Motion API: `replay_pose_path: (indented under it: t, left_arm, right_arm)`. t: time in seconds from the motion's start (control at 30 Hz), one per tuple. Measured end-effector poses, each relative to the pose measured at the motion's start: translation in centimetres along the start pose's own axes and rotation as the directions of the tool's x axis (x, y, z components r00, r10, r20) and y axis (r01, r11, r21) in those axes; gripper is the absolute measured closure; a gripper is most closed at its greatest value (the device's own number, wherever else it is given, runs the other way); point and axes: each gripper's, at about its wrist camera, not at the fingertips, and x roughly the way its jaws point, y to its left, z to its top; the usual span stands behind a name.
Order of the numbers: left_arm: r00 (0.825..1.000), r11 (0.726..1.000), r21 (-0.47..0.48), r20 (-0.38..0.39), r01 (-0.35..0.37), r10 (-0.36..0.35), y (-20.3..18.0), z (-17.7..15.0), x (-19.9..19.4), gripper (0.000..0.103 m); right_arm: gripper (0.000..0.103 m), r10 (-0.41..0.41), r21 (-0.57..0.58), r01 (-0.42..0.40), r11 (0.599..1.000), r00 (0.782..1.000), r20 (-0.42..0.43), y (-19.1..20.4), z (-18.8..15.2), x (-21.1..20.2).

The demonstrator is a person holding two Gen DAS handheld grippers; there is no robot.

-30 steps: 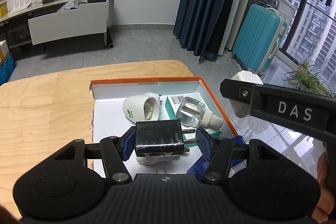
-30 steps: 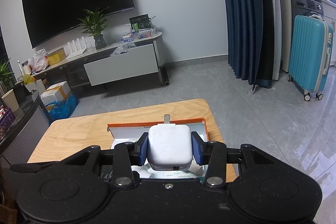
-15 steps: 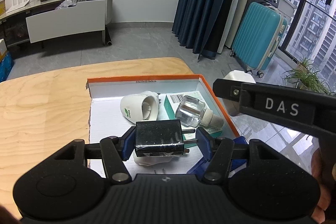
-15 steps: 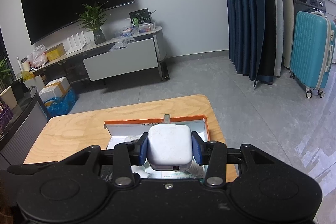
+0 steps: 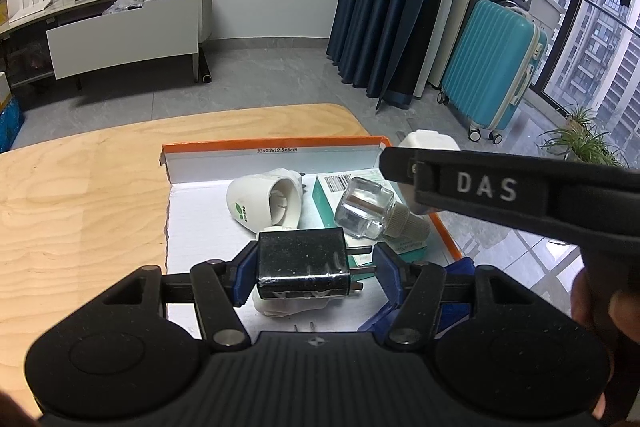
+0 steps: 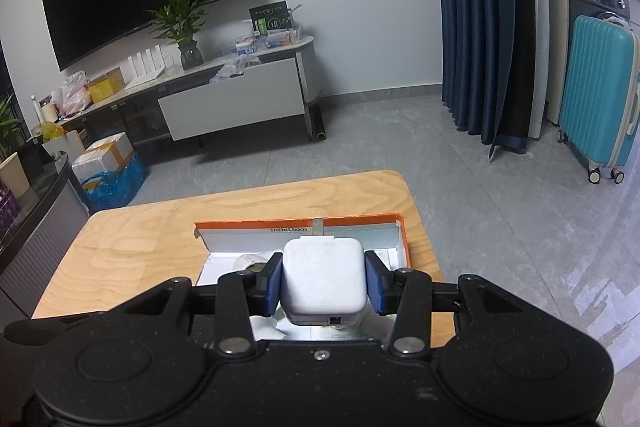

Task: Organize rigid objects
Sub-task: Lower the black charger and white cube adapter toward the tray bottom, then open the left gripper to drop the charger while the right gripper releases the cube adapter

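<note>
My left gripper (image 5: pixel 316 267) is shut on a black plug adapter (image 5: pixel 302 263), its prongs pointing right, held low over the near part of an orange-edged white box (image 5: pixel 272 155). In the box lie a white plug-in device (image 5: pixel 264 201), a clear glass bottle (image 5: pixel 364 207), a teal carton (image 5: pixel 332 195) and another white item (image 5: pixel 280 307) under the adapter. My right gripper (image 6: pixel 324 283) is shut on a white square charger (image 6: pixel 324 275). In the left wrist view the right gripper (image 5: pixel 404 163) hangs over the box's right edge with the white charger (image 5: pixel 430 139).
The box (image 6: pixel 300 223) sits on a light wooden table (image 6: pixel 140 247) close to its right edge. A blue object (image 5: pixel 460 267) lies by the box's near right corner. A person's hand (image 5: pixel 600 303) grips the right tool. A teal suitcase (image 5: pixel 492 67) stands on the floor beyond.
The right gripper with the white charger has moved left, from beside the box to over its right edge. The left gripper and black adapter have stayed put.
</note>
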Motion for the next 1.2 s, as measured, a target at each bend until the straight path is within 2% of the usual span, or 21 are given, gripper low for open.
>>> replay_pose_path:
  t: [0.13, 0.2, 0.27, 0.3, 0.57, 0.83, 0.87, 0.9, 1.2]
  left_arm:
    - [1.0, 1.0, 0.001, -0.005, -0.001, 0.001, 0.0, 0.0, 0.2, 0.042]
    - [1.0, 1.0, -0.001, -0.008, -0.001, 0.001, 0.0, 0.0, 0.3, 0.042]
    - [1.0, 1.0, 0.001, -0.009, -0.003, 0.003, 0.0, 0.0, 0.4, 0.042]
    - [1.0, 1.0, 0.001, -0.01, -0.003, 0.003, 0.0, 0.0, 0.4, 0.042]
    - [1.0, 1.0, 0.004, -0.018, 0.004, -0.004, -0.1, -0.1, 0.8, 0.042]
    - [0.999, 0.999, 0.013, -0.033, 0.038, -0.038, -1.0, -0.4, 1.1, 0.042]
    - [0.999, 0.999, 0.012, -0.029, 0.034, -0.034, -1.1, -0.4, 1.0, 0.037]
    - [0.999, 1.0, 0.006, -0.027, 0.031, -0.03, -1.0, -0.4, 0.9, 0.029]
    - [1.0, 0.999, -0.042, -0.006, 0.003, -0.004, -0.3, -0.3, -1.1, 0.017]
  right_arm:
    - [0.051, 0.011, -0.012, -0.011, 1.0, 1.0, -0.012, 0.2, 0.7, 1.1]
    - [0.05, 0.036, -0.001, -0.036, 0.999, 0.999, 0.015, -0.2, 1.0, 1.4]
    - [0.038, 0.035, 0.003, -0.035, 0.999, 0.999, 0.034, -0.5, 1.2, 1.3]
    - [0.037, 0.03, 0.006, -0.03, 1.0, 0.998, 0.047, -0.7, 1.2, 1.1]
    - [0.037, -0.008, 0.05, 0.004, 0.999, 0.996, 0.089, -2.2, 0.4, -1.9]
    - [0.031, -0.006, 0.082, -0.006, 0.997, 0.989, 0.146, -2.9, -0.4, -5.3]
    - [0.031, -0.006, 0.082, -0.006, 0.997, 0.989, 0.149, -2.9, -0.3, -5.5]
    - [0.031, -0.006, 0.083, -0.006, 0.996, 0.988, 0.152, -2.9, -0.4, -5.7]
    - [0.026, 0.003, 0.075, -0.016, 0.997, 0.986, 0.165, -2.2, -1.3, -7.6]
